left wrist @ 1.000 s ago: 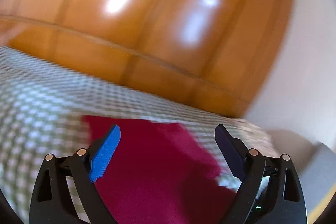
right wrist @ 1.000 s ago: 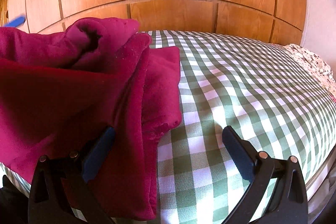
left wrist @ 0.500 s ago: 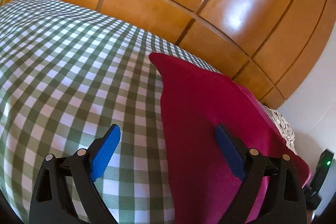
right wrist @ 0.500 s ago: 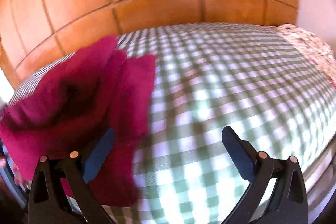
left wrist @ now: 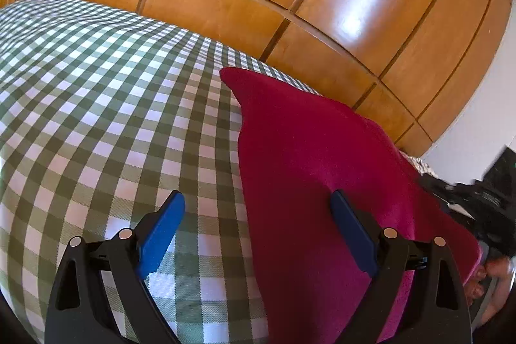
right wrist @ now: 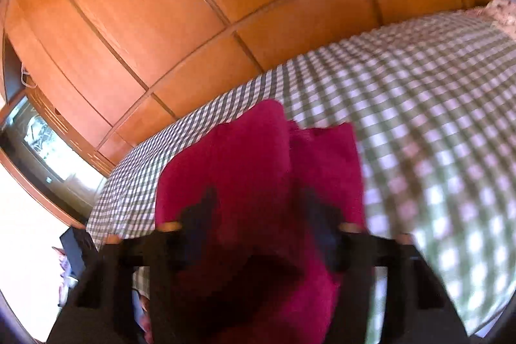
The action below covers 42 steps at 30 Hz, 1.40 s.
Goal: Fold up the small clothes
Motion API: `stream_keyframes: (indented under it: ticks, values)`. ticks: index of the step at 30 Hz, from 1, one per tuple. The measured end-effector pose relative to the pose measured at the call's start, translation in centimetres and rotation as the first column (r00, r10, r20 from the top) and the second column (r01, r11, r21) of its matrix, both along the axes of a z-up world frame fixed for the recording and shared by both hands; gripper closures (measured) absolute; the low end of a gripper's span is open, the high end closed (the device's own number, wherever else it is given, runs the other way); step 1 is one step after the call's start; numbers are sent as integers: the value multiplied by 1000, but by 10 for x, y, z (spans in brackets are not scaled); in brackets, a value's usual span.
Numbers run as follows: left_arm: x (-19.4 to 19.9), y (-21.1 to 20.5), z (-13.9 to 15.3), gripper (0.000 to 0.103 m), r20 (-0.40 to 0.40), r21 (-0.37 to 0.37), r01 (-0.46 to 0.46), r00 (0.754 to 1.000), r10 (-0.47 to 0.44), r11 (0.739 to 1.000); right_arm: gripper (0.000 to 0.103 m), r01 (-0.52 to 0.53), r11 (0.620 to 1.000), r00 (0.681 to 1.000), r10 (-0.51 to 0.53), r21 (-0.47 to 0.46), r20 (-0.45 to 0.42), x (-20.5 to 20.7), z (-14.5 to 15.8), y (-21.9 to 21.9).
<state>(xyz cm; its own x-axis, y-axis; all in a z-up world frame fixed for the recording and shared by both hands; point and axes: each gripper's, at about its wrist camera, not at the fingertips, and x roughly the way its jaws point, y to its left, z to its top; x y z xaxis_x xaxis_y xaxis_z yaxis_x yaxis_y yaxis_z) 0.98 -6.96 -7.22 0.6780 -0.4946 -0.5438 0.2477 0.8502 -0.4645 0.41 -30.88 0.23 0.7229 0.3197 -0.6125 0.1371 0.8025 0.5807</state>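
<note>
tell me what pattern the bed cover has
Green and white checks on the bed cover, sharpest in the left wrist view.

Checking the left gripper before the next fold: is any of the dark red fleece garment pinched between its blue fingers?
No: the left gripper stands wide open above the checked bedspread, with the dark red fleece garment lying flat beneath, not pinched.

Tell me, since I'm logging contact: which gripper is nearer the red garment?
Right. The right gripper is closing with the red garment between its fingers; the left gripper stands open, straddling the garment's left edge.
</note>
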Motion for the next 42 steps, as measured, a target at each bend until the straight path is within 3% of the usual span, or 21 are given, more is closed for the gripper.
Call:
stream_keyframes:
  ticks: [1,6,11,13,15,17,20,22,24,25,26,28,31,34,37,40,42]
  values:
    - [-1,-2,1,12,6,11,6,1000,-6,1000,85,-4,1000,1000,4,22,-17,3,-2,1]
    - [-11,-25,8,12,62,102,100,992,-106,990,90,36,999,999,-36,26,27,-28,9,-12]
    - [-23,-55,7,12,115,219,179,972,-207,959,93,84,996,996,-84,20,-31,-47,-19,-38]
    - [-27,-62,6,12,129,254,187,966,-225,949,91,108,992,993,-105,64,-45,-51,-33,-43]
    - [-29,-62,6,12,136,267,183,965,-225,946,83,120,984,993,-118,130,-26,-53,-39,-46]
    - [-29,-61,5,12,128,258,186,966,-224,948,45,112,981,994,-113,158,-4,-54,-34,-45]
    - [-29,-58,2,12,117,234,186,969,-217,954,32,71,976,996,-81,204,38,-54,-22,-39]
    - [-29,-58,1,12,118,234,182,970,-214,955,30,60,979,997,-69,193,41,-48,-18,-36]
    - [-32,-60,1,12,125,243,179,969,-214,953,30,51,985,999,-52,163,-1,-33,-20,-30]
    - [-32,-60,2,12,127,247,176,969,-212,953,38,46,988,999,-44,146,-20,-28,-22,-26]
    - [-33,-61,2,12,129,250,171,970,-208,953,58,40,993,999,-36,115,-39,-21,-24,-21]
    - [-32,-62,3,12,129,257,170,969,-209,951,76,25,999,999,-23,31,-47,-17,-21,-11]
    - [-29,-73,11,12,139,287,185,963,-232,940,84,2,999,1000,-2,-51,-3,-22,-9,-6]
    - [-28,-97,18,8,175,385,182,948,-265,905,85,48,994,999,-45,-100,28,-26,2,-12]
    - [-25,-113,11,3,168,445,172,948,-270,879,84,65,996,998,-66,-69,-18,-19,-18,-20]
    - [-23,-105,5,3,158,399,184,951,-265,898,65,90,993,996,-90,-78,1,-24,-37,-21]
    - [-21,-97,2,3,127,355,201,957,-260,913,60,104,994,994,-103,-34,18,-30,-42,-22]
